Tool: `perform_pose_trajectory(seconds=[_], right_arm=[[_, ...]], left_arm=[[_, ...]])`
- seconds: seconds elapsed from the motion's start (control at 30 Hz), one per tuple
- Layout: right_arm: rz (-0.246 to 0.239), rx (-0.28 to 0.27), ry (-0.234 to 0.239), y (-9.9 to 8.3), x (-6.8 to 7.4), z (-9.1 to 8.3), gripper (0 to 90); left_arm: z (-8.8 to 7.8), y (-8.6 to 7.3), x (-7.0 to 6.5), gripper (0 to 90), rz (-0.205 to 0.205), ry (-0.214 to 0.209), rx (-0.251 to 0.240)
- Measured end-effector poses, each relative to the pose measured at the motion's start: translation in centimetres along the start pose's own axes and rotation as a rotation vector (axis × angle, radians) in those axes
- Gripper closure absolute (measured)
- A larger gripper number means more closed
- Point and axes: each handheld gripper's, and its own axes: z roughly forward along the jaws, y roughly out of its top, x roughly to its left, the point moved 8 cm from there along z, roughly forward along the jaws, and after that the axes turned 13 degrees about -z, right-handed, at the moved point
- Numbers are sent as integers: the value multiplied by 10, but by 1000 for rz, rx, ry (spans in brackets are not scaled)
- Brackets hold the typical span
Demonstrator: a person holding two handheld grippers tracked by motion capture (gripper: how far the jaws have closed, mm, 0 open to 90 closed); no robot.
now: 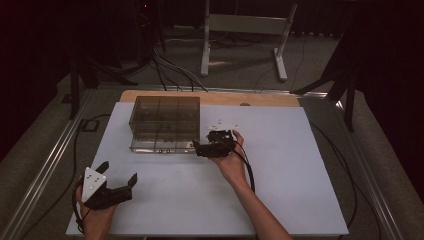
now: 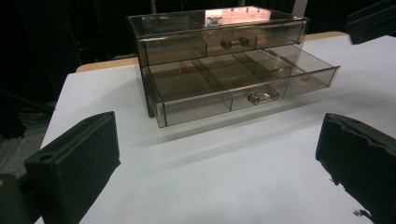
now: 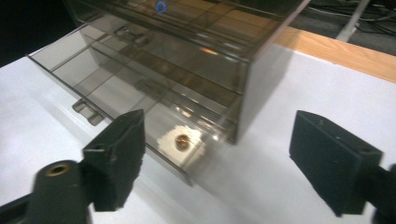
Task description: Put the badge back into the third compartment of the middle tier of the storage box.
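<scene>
1. White sheet covers the wooden table; grey carpet, cables and dark stands behind.
2. Smoked-plastic drawer box sits far left, its lower drawer pulled out.
3. Left gripper near the front-left edge, jaws apart.
4. Right gripper beside the box, jaws apart.

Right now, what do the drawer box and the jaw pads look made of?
Drawer box: smoky clear plastic, probably acrylic; glossy, dividers show through the walls. Knobs: metal-looking, shiny. Jaw pads: black, matte, rough-edged; likely foam or rubber.
</scene>
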Motion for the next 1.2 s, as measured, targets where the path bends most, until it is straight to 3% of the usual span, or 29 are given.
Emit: perform_pose_trajectory(seconds=[0.27, 0.57, 0.87, 0.97, 1.2], right_arm=[[22, 18, -52, -22, -22, -35, 28], [23, 12, -113, -66, -45, -84, 0], [72, -46, -196, -113, -69, -128, 0], [97, -92, -207, -122, -73, -139, 0], [107, -142, -230, -144, -77, -155, 0]], left_arm=[[0, 0, 0, 6, -4, 1, -2], [0, 0, -1, 6, -5, 0, -4], [2, -1, -2, 6, -4, -1, 1], [2, 0, -2, 6, -4, 0, 0], [2, 0, -2, 6, -6, 2, -1]])
